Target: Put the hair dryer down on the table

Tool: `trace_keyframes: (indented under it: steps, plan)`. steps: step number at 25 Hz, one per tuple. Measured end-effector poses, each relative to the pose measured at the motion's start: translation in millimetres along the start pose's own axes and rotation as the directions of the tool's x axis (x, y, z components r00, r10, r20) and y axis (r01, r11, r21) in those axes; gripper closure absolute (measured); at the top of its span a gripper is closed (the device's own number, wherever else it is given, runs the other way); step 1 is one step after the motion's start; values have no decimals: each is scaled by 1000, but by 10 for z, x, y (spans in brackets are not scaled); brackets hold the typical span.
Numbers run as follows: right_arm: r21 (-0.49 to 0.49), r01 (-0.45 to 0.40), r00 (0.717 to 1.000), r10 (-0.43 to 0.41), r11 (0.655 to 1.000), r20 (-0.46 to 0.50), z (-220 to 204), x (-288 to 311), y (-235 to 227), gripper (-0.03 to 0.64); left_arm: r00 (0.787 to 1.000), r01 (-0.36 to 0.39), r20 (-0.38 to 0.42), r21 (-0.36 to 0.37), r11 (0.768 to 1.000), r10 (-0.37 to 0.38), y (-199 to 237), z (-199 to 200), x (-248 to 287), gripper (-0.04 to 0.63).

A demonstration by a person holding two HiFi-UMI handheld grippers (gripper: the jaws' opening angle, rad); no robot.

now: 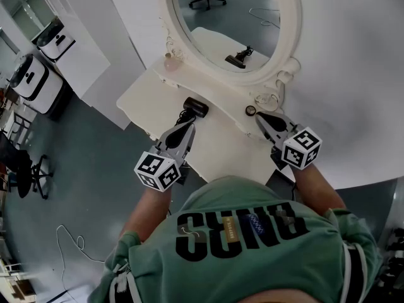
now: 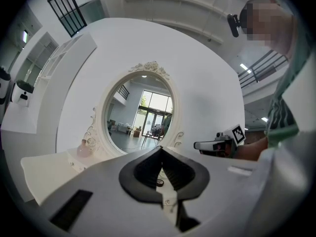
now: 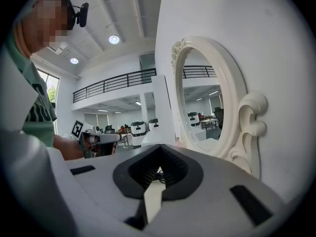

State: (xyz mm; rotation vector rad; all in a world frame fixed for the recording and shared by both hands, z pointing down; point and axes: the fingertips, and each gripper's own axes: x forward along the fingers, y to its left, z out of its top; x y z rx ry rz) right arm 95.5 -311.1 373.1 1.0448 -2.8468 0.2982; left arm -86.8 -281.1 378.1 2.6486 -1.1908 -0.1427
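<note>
A black hair dryer (image 1: 193, 108) lies on the white vanity table (image 1: 221, 147), in front of the oval mirror. My left gripper (image 1: 188, 125) is just on my side of it, its tips close to the dryer's handle. In the left gripper view its jaws (image 2: 161, 151) are shut with nothing between them, and the dryer is hidden below them. My right gripper (image 1: 259, 115) hovers over the table's right part, jaws (image 3: 159, 151) shut and empty. Each gripper shows in the other's view, the right one (image 2: 217, 144) and the left one (image 3: 101, 138).
The white-framed mirror (image 1: 233, 24) stands at the back of the table, against a white wall. A pink bottle (image 1: 169, 62) sits at its left foot and a small dark round thing (image 1: 250, 110) by the right gripper. White machines (image 1: 31, 81) and a chair (image 1: 25, 169) stand on the floor to the left.
</note>
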Motion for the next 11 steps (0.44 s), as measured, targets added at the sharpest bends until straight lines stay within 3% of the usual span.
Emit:
trace_keyframes:
  steps: [11]
  plan:
    - [-12, -8, 1000, 8, 1000, -3, 24, -40, 75, 623, 1000, 5, 5, 2, 1000, -5, -60, 35, -58, 586]
